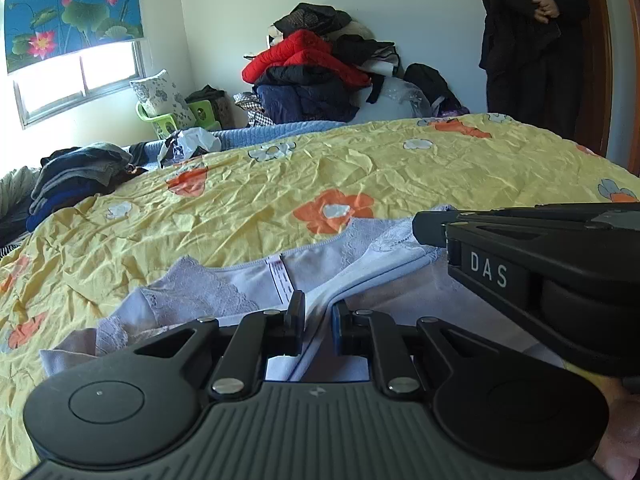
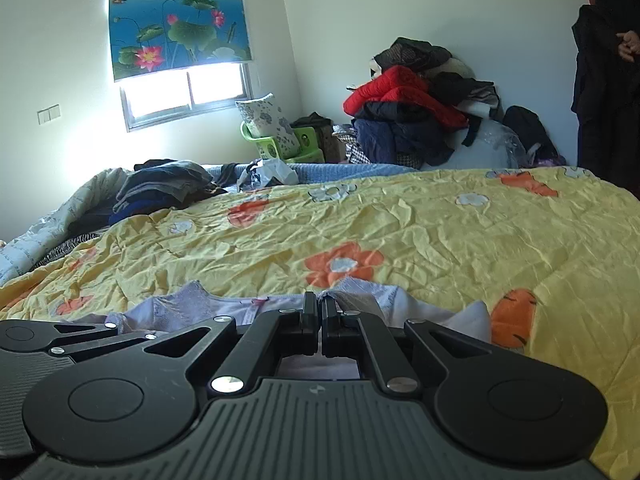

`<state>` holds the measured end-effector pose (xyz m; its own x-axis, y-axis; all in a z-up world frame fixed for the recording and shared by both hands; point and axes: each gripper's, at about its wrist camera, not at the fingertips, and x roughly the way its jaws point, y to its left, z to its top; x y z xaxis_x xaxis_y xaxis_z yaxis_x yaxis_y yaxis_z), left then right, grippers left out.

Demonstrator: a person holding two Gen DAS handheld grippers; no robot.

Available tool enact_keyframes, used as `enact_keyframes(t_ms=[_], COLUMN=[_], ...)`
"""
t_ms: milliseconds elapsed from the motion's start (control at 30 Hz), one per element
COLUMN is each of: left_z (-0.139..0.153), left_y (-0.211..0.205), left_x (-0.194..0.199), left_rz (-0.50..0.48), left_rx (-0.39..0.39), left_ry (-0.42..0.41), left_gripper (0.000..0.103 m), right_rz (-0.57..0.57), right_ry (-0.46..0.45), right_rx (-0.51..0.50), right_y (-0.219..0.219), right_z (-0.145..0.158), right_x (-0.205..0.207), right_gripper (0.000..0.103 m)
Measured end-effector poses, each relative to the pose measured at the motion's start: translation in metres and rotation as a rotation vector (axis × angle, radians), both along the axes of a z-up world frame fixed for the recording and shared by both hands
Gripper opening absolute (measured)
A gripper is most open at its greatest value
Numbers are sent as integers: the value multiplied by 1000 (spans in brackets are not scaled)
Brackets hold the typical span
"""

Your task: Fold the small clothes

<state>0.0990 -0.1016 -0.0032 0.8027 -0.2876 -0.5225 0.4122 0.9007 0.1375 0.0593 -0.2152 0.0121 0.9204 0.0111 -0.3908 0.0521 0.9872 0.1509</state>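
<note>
This is a bedroom in a home. A big bed [image 2: 440,232] with a yellow flower cover fills the room, and a window [image 2: 184,96] has a blind [image 2: 180,16] with a pond picture. Coats sit in a pile [image 2: 416,120] by the wall, and folded clothes [image 2: 164,192] lie on the bed.
</note>
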Motion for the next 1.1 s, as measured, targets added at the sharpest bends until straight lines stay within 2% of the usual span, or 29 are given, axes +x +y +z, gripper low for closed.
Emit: enact_keyframes(t_ms=[233,300,367,400,467,533,633,800,967,1100], left_z=[-6,-8,-9,-10,-12,-13,-13,-15,-13,-12], left_y=[3,5,6,7,7,6,5,7,8,11], left_x=[-1,-1,-1,-1,-1,-1,-5,-8,-13,-13], left_rz=[-5,-1,1,2,2,-1,-9,-11,-15,-10], left_rx=[1,3,4,3,2,6,18,22,25,15], left_ry=[31,37,45,49,55,58,47,46,33,45], left_gripper=[14,14,14,14,14,13,14,14,14,14], right_rz=[-13,-15,-14,-17,-11,-18,-58,-109,-148,-176], right_ry=[36,54,75,87,104,119,131,81,32,33], right_rx=[1,14,49,69,125,177,236,155,17,-64], right_y=[-3,-5,-10,-13,-18,-24,-33,-35,-32,-33], right_z=[-10,-12,-15,-15,-19,-24,-32,-30,-21,-19], right_x=[-3,-2,1,3,8,15,20,8,-3,-6], right_gripper=[7,14,16,25,28,28,10,8,8,8])
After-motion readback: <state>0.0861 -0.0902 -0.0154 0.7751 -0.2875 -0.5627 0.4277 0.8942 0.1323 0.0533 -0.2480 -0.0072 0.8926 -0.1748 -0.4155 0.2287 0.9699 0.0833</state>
